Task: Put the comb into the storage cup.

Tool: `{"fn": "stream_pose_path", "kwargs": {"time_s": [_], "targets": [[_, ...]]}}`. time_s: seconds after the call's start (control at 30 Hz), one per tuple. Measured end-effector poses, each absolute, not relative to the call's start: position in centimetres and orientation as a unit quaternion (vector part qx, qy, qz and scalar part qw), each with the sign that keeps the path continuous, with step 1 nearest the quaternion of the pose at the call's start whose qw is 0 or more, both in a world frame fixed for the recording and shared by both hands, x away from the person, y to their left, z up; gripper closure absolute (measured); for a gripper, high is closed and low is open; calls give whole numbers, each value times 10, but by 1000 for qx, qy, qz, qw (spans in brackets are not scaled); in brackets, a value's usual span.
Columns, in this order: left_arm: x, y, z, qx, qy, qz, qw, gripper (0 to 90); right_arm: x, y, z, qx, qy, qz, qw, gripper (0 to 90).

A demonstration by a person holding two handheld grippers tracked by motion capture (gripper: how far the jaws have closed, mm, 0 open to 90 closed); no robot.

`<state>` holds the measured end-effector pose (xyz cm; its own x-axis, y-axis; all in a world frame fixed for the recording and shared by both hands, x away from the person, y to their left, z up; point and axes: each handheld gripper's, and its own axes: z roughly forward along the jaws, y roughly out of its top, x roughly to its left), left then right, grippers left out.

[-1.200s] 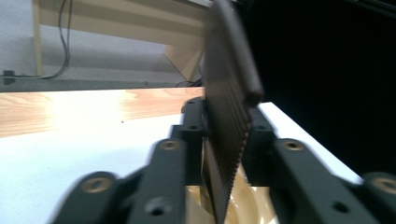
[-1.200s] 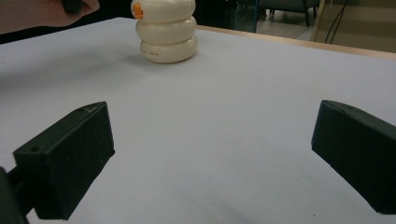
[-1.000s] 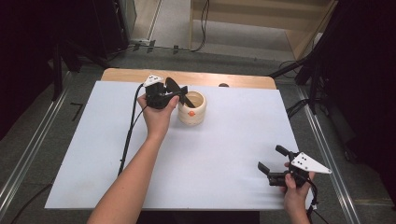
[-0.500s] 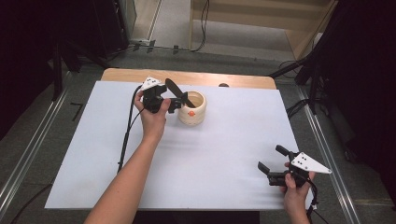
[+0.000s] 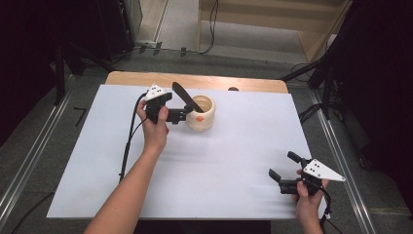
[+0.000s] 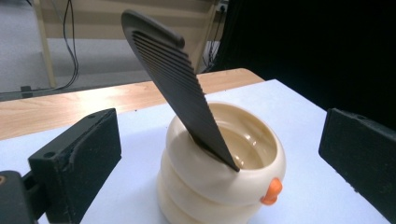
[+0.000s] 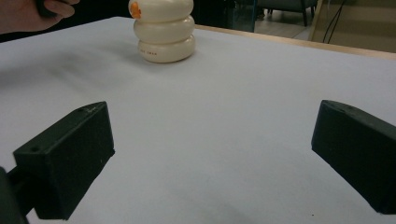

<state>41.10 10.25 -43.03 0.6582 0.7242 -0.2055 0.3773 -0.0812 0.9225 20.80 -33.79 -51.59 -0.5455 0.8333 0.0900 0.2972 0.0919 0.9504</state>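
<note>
Two jaws of your left gripper [image 5: 187, 111] have just been opening, and they now stand wide apart on either side of the cup [image 5: 200, 113] with nothing between the pads; a second ago they were closed around the black comb [image 5: 184, 97] at the cup's mouth. That means the comb is let go and stands on its own, so by my reading the placing is done and what remains is to draw your left hand clear without knocking it.

The comb sits in the cream, ringed cup with the orange knob, near the far edge of the table, a little left of its middle. Its lower end rests inside against the cup's near wall; its long axis is tilted, not upright, leaning up and away toward the table's far-left corner, with the rounded spine on top and the teeth facing down in the left gripper view [image 6: 177, 88].

Your right gripper [image 5: 287, 170] hovers near the table's near-right corner, well apart from the cup, jaws spread and empty.
</note>
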Motion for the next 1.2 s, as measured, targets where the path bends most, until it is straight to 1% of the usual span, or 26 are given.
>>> {"fn": "stream_pose_path", "kwargs": {"time_s": [0.33, 0.77, 1.2], "targets": [[395, 120, -429, 720, 368, 177, 562, 0, 208, -337, -516, 406, 697, 536, 249, 0], [373, 147, -434, 714, 370, 194, 562, 0, 207, -336, -516, 408, 695, 534, 255, 0], [342, 171, -441, 709, 366, 213, 564, 0, 206, -334, -515, 410, 694, 531, 260, 0]]}}
